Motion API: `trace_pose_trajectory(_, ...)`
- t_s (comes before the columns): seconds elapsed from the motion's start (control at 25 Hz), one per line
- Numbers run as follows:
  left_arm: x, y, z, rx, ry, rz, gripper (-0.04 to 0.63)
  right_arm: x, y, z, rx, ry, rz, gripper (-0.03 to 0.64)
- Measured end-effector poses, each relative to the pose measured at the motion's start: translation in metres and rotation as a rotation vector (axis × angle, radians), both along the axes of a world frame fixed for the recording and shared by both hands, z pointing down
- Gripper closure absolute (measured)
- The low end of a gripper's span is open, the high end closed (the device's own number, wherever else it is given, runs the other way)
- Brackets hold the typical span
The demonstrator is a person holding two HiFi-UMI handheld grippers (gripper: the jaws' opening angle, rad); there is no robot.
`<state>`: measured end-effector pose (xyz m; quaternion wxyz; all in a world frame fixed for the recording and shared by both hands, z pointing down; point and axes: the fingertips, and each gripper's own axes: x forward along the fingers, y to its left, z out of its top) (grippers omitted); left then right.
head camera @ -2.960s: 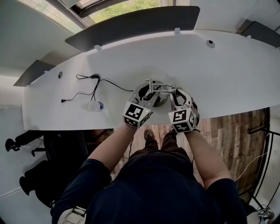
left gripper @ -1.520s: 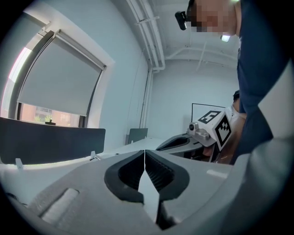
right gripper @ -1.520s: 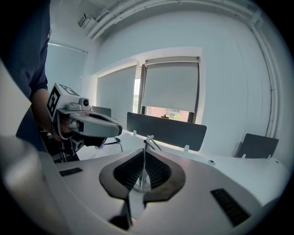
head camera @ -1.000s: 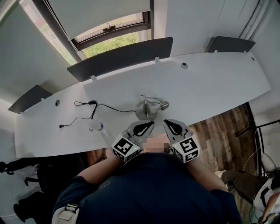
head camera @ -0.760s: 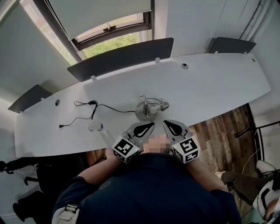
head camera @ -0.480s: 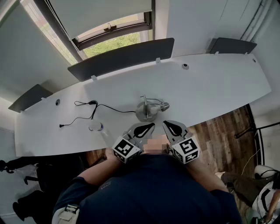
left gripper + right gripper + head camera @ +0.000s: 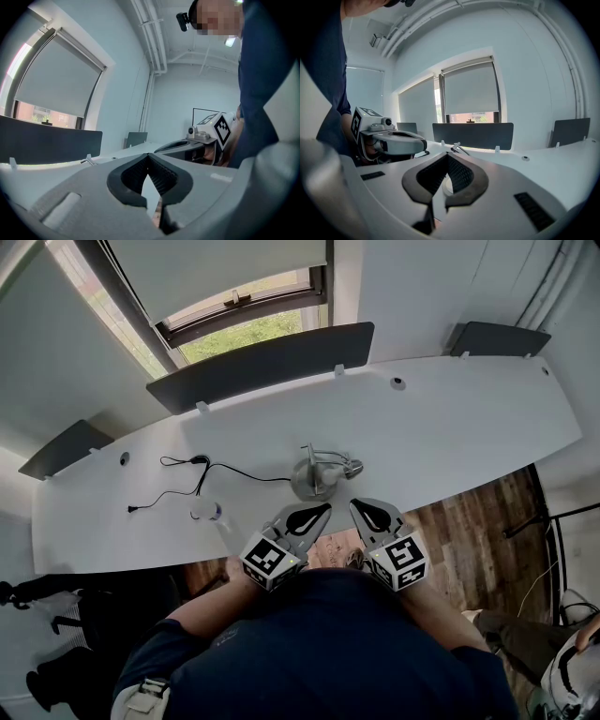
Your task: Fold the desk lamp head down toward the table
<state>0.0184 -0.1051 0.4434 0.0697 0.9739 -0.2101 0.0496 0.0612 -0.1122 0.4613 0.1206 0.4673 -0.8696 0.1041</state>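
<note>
A silver desk lamp [image 7: 317, 474] sits on the white table [image 7: 450, 427] with a round base, its arm folded low and its small head [image 7: 352, 466] lying to the right near the tabletop. Both grippers are held back near my body at the table's near edge, apart from the lamp. My left gripper [image 7: 322, 509] is shut with nothing in it, and my right gripper [image 7: 357, 503] is likewise shut and empty. In the left gripper view the jaws [image 7: 149, 158] meet, with the right gripper [image 7: 206, 136] beside them. In the right gripper view the lamp arm [image 7: 457, 148] shows beyond the shut jaws [image 7: 447, 157].
A black cable [image 7: 202, 468] snakes across the table left of the lamp, with a small pale bottle-like object [image 7: 204, 512] near its front edge. Dark divider panels [image 7: 262, 357] line the table's far edge under a window. Wooden floor [image 7: 469, 521] shows on the right.
Three seconds ago both grippers were on the lamp; they have since drawn back to my body and the view has risen. Over the last second nothing has moved.
</note>
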Motion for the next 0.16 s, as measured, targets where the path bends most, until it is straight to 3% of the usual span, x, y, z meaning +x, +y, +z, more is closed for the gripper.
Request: trace_pose_trajectory(0.16, 0.0005, 0.0019, -0.0006, 0.0, -0.001, 0.001, 0.589, 0.001, 0.0017, 0.0003, -0.001, 0.001, 0.001, 0.607)
